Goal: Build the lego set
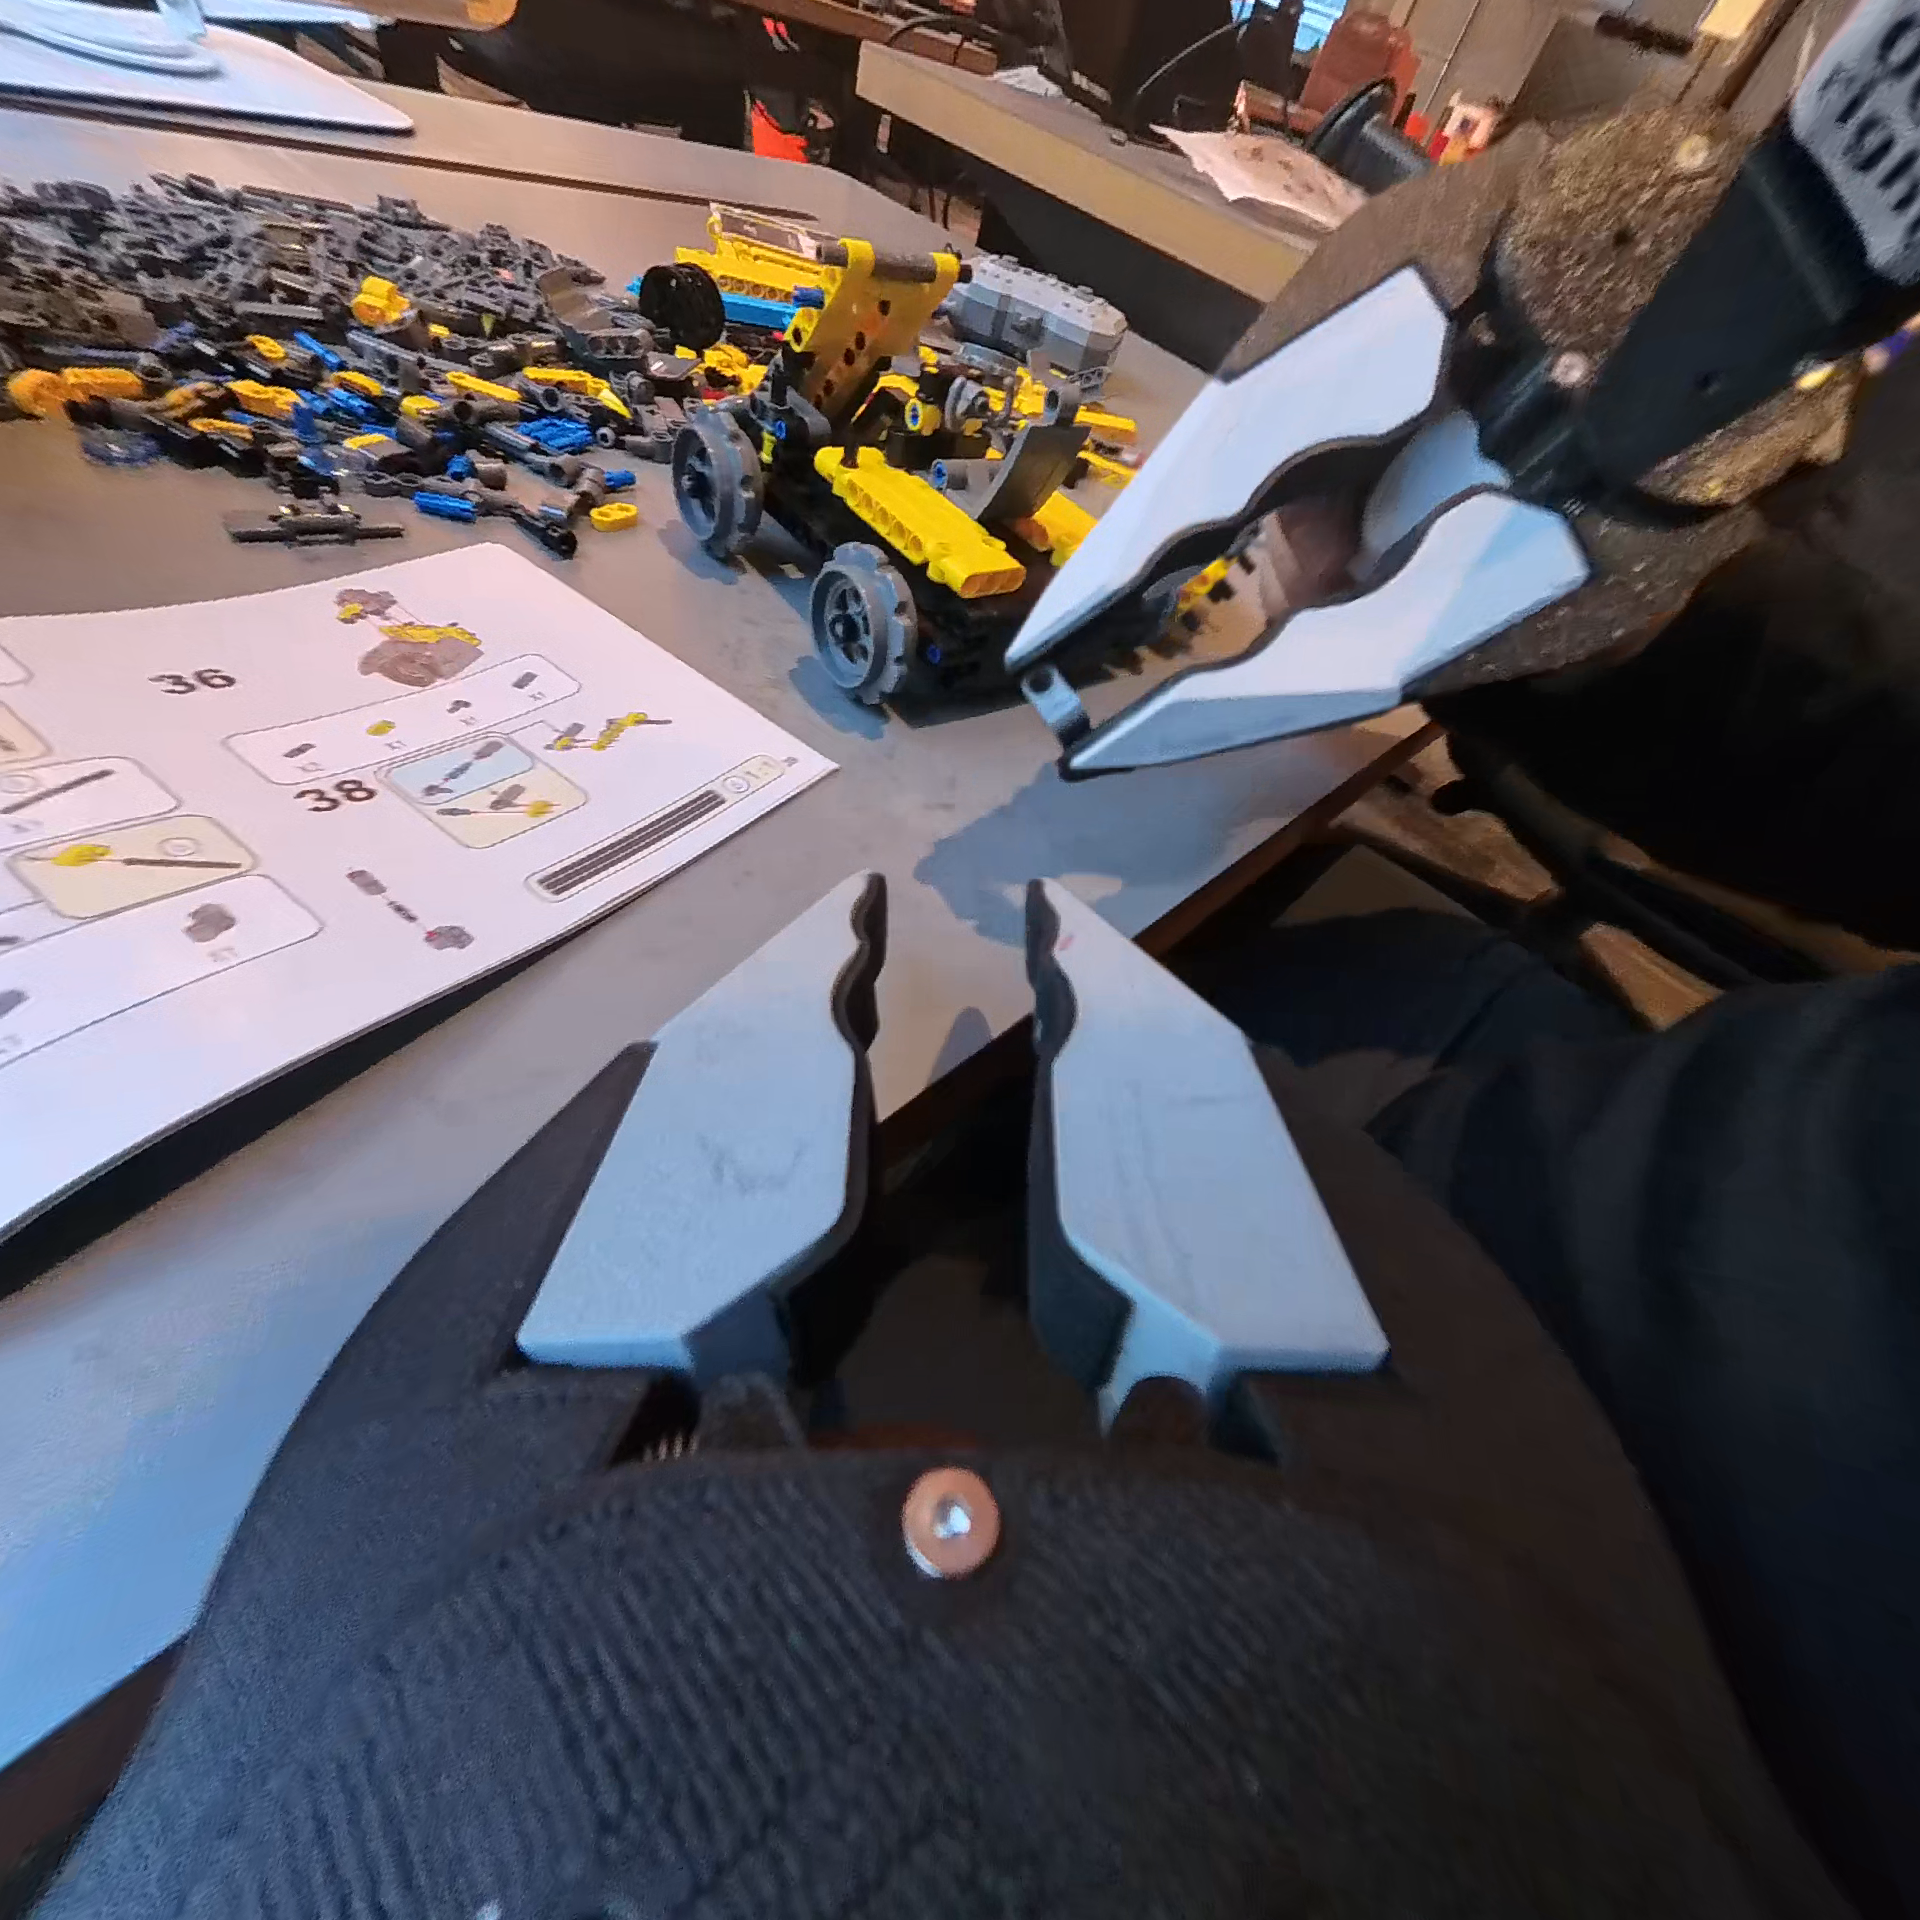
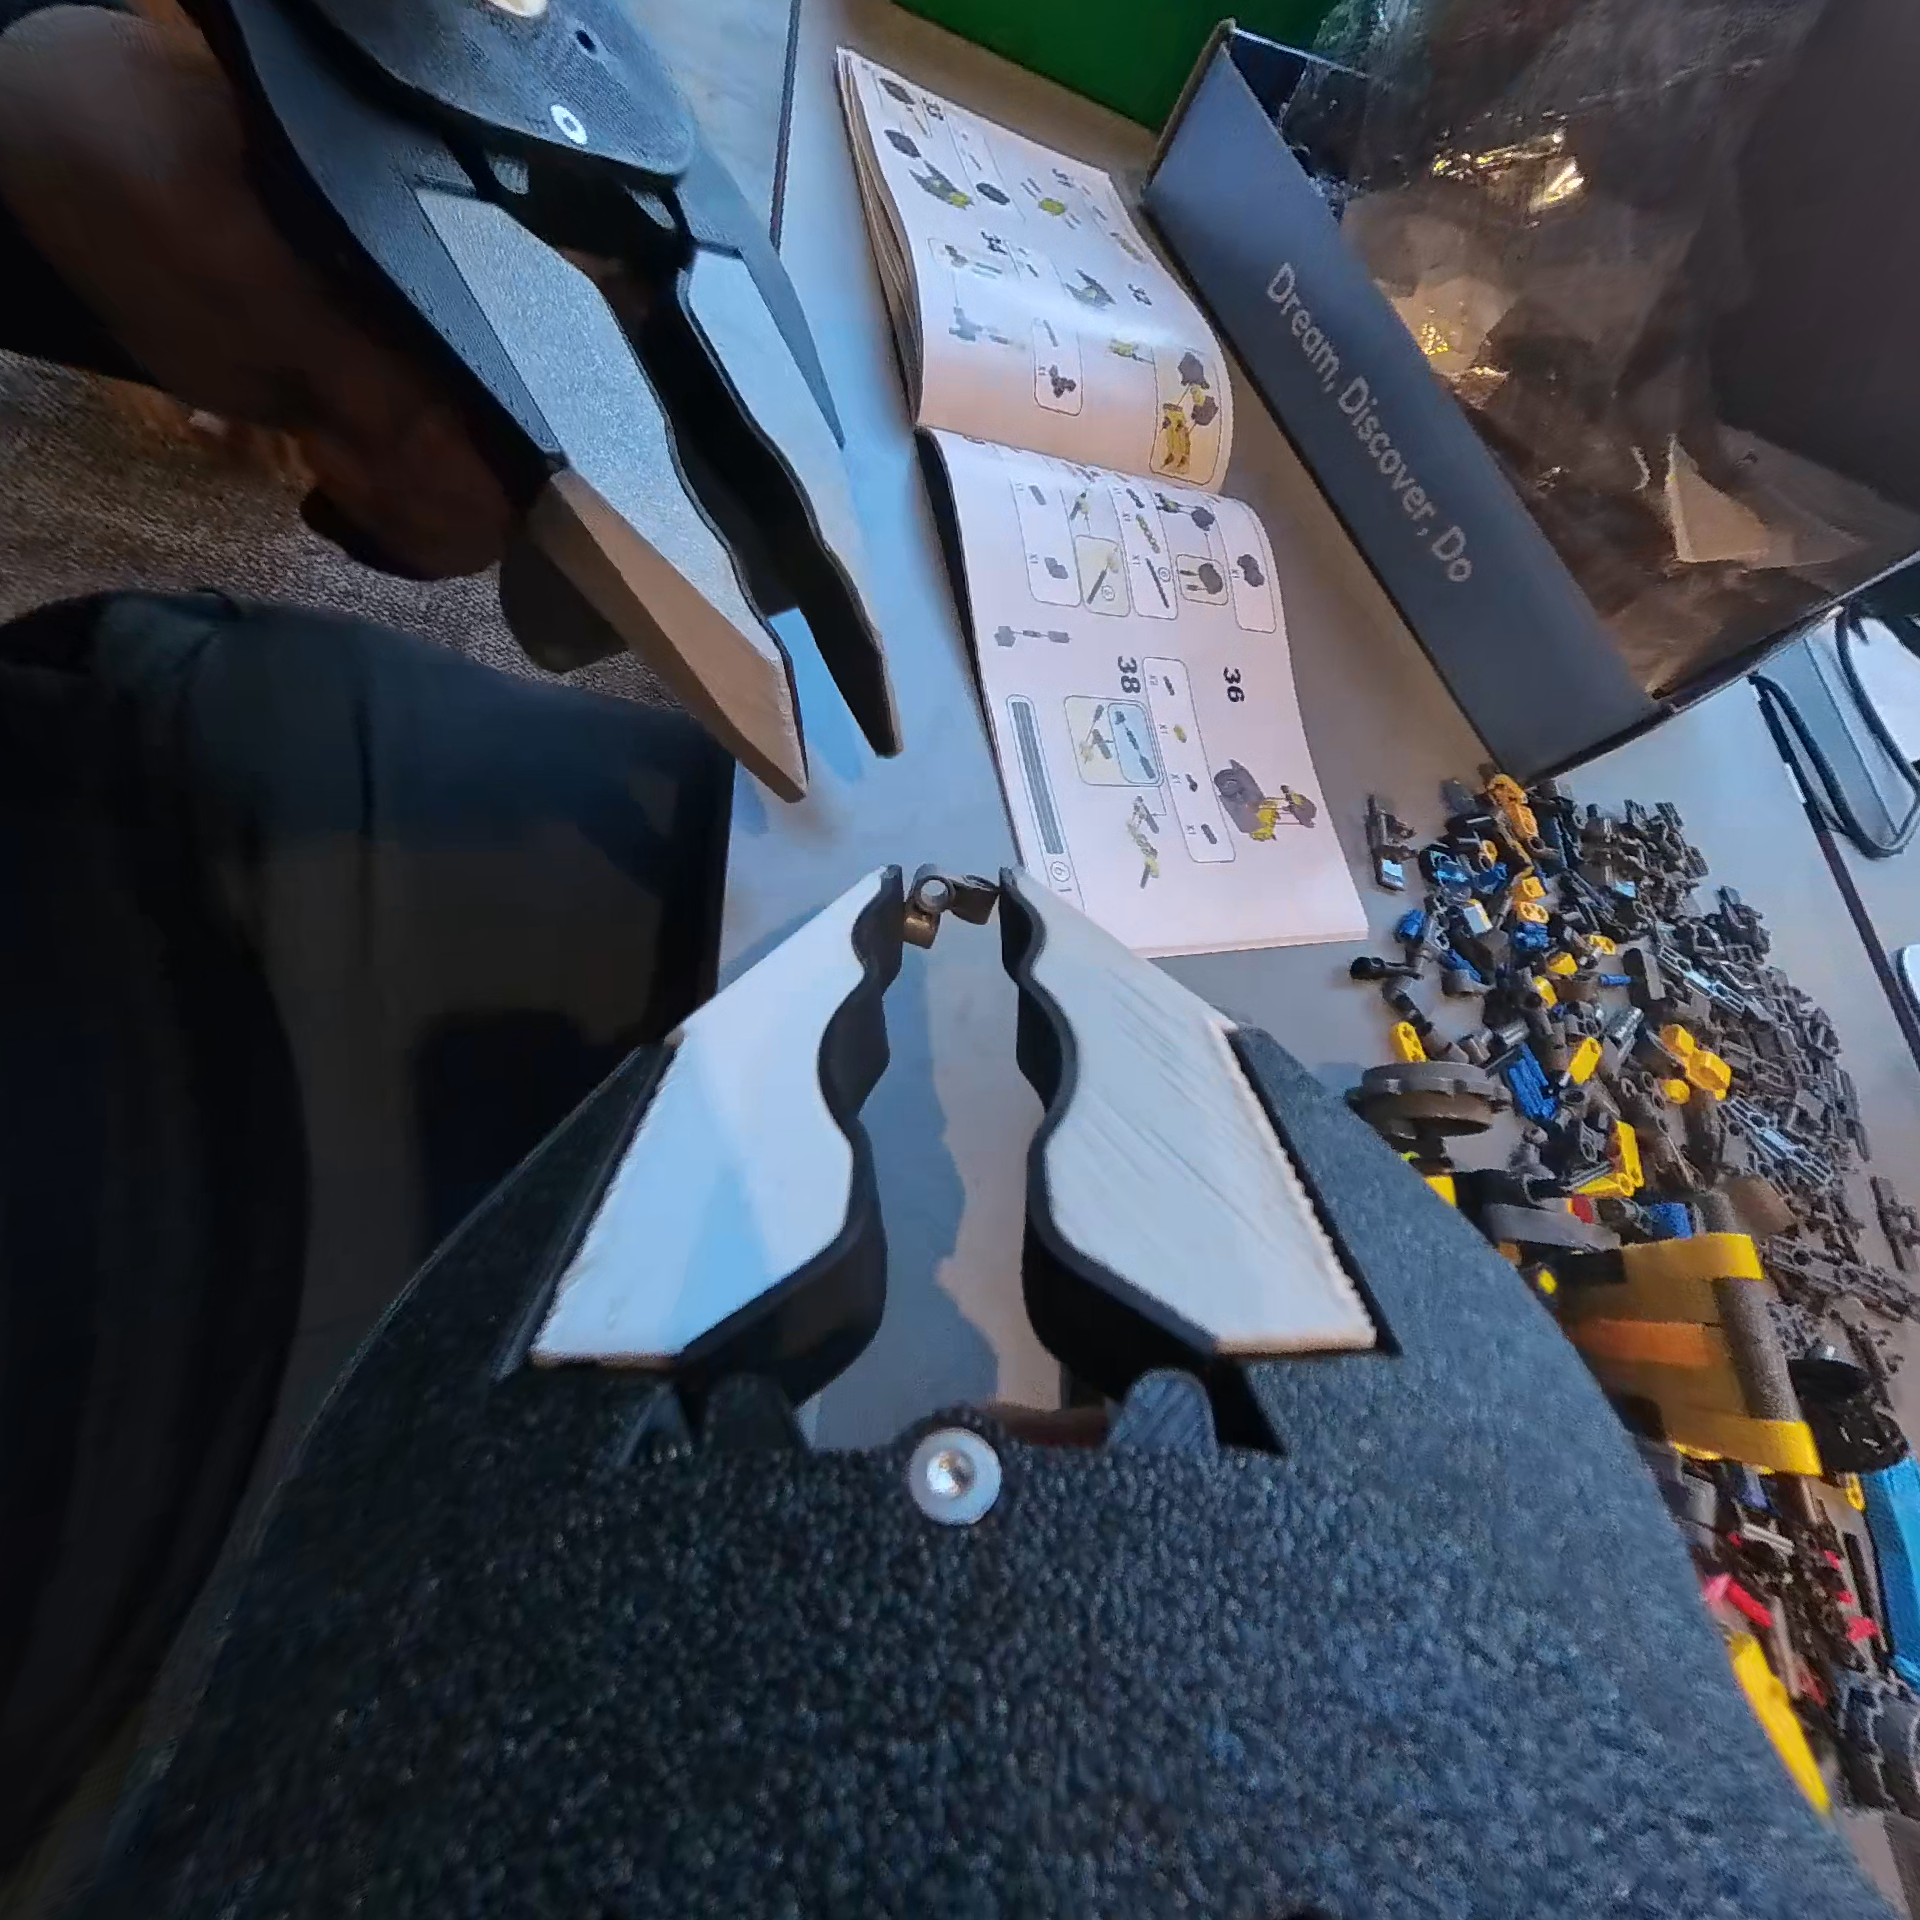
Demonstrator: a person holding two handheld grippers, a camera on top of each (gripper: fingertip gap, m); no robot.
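An open instruction booklet (image 1: 343,790) lies on the grey table (image 1: 935,821), loose building-toy parts (image 1: 312,343) beyond it. The left gripper (image 1: 956,904) hovers over the table edge, fingers spread and empty. A half-built yellow vehicle (image 1: 883,457) stands nearby. The right gripper (image 2: 948,894) pinches a small grey connector piece (image 2: 945,902) at its fingertips.

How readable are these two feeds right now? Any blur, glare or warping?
Left wrist view: booklet page smeared by motion blur at the left edge, vehicle model sharp, table edge bowed by the wide lens. Right wrist view: small grey connector in the right claw crisp, brick pile blurs toward the lower right.
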